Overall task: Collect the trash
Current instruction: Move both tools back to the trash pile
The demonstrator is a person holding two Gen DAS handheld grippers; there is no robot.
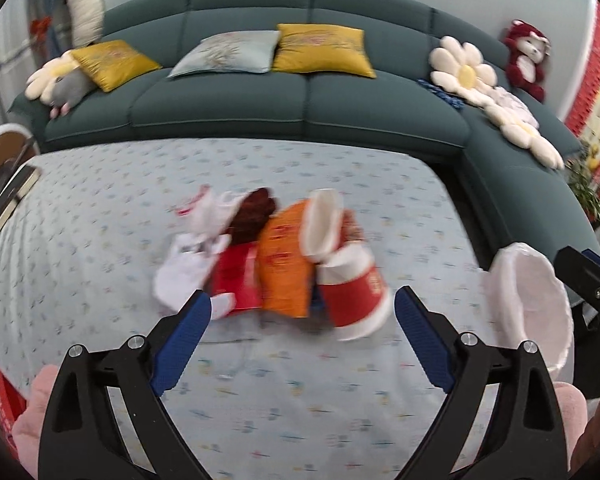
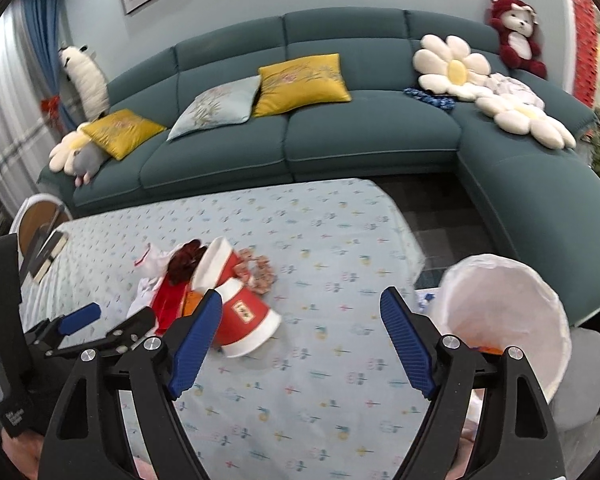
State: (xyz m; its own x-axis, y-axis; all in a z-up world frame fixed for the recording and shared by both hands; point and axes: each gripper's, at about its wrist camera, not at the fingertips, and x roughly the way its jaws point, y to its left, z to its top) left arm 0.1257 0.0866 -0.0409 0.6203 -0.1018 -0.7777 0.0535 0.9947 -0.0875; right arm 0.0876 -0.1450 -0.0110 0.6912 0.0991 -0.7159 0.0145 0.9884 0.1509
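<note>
In the left wrist view, the left gripper (image 1: 302, 308) hangs over a surface covered with a pale blue flower-printed cloth (image 1: 100, 248), its blue-padded jaws spread wide with nothing between them. Just beyond the fingertips lies a blurred heap of trash: a red paper cup with a white rim (image 1: 356, 300) on its side, a second white-lined paper cup (image 1: 322, 224) tipped behind it, an orange snack bag (image 1: 284, 268), a red wrapper (image 1: 238, 280), crumpled white paper (image 1: 188, 256) and a dark brown scrap (image 1: 256, 216). To the right, beside the surface's edge, stands a bin lined with a white plastic bag (image 1: 528, 304). A teal sectional sofa (image 1: 300, 112) with yellow and pale cushions runs behind. In the right wrist view, the right gripper (image 2: 300, 312) is likewise released, jaws apart and empty above the cloth. The same heap sits to the left of it, the red cup touching nothing but the cloth and its neighbours; the left gripper shows at the lower left, near the heap. The white-lined bin is at the right, something orange lying inside it.
</note>
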